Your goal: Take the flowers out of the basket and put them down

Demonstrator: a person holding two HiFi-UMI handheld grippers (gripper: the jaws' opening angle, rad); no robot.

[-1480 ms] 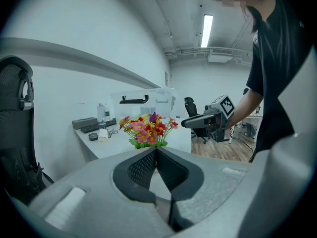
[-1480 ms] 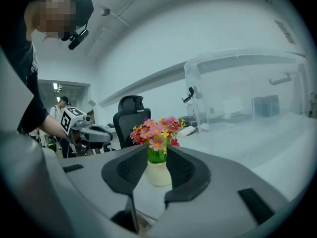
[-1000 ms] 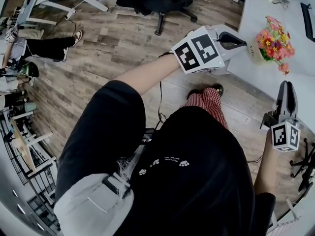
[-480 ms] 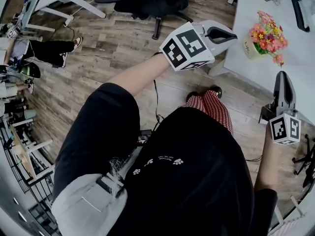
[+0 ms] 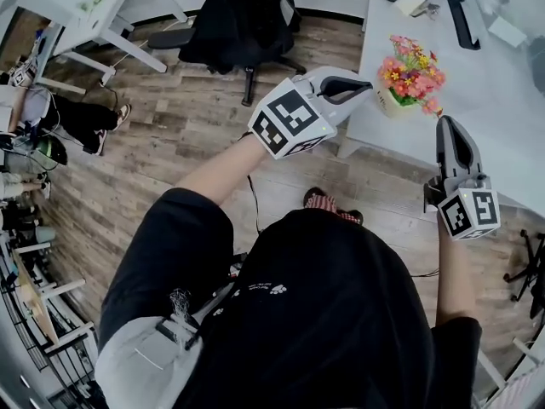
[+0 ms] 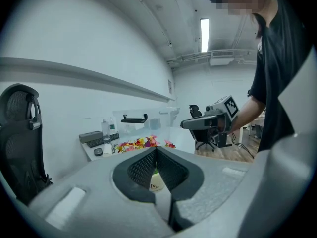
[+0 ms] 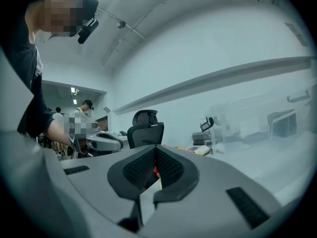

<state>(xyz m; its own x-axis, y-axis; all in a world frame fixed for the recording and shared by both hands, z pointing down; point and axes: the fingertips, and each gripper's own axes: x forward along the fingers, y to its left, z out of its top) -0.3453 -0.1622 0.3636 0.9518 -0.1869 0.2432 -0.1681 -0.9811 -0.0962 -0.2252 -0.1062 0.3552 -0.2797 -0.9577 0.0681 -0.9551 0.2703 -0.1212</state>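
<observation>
Grey jaws of our left claw (image 5: 364, 87) sit pressed together on nothing, aimed toward the flowers (image 5: 410, 65). Our right claw (image 5: 445, 124) has just been closing its jaws, and they meet empty too. Both hang near the bouquet without touching it. It stands upright in its pale basket (image 5: 389, 100) by the edge of the white desk (image 5: 511, 100), long axis vertical, blooms pointing up.

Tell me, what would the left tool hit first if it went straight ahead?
Most likely the flower basket on the white table; the left tool aims straight at it, though depth is unclear.
</observation>
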